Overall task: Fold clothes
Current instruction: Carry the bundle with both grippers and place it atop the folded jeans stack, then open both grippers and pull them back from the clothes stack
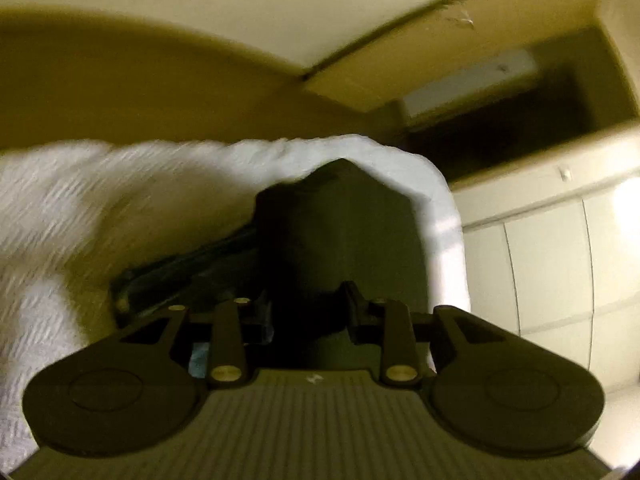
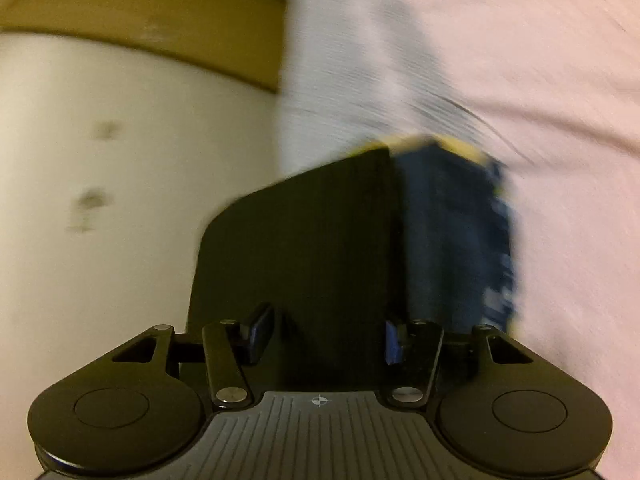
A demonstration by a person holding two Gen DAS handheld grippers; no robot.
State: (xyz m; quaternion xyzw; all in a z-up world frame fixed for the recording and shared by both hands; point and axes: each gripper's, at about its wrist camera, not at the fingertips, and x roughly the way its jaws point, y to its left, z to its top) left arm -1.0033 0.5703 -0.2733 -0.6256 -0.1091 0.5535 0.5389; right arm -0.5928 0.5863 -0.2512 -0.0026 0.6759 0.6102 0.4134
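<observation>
the left gripper (image 1: pixel 340 176) has its dark fingers pressed together into one pointed, ridged wedge, and a white cloth (image 1: pixel 120 200) drapes over the tip, so it looks clamped on that cloth. the cloth is a coarse, ribbed weave, smeared by blur, arching from 9 o'clock across to 2 o'clock around the fingers, with a thick rolled hem down the right side. at 1 o'clock a wood-trimmed ceiling (image 1: pixel 280 4) and a dark recess; at 3 o'clock pale flat cabinet doors (image 1: pixel 552 264).

the right gripper (image 2: pixel 394 152) also has its fingers together: a black ribbed one on the left and a blue-faced one on the right with a yellowish tip. the same white ribbed cloth (image 2: pixel 340 72) rises from the tip toward 12 o'clock, seemingly pinched there, though blur hides the contact. smooth pink fabric (image 2: pixel 540 80) fills 1 to 4 o'clock; a cream wall (image 2: pixel 120 180) with faint smudges sits at 9 o'clock.
</observation>
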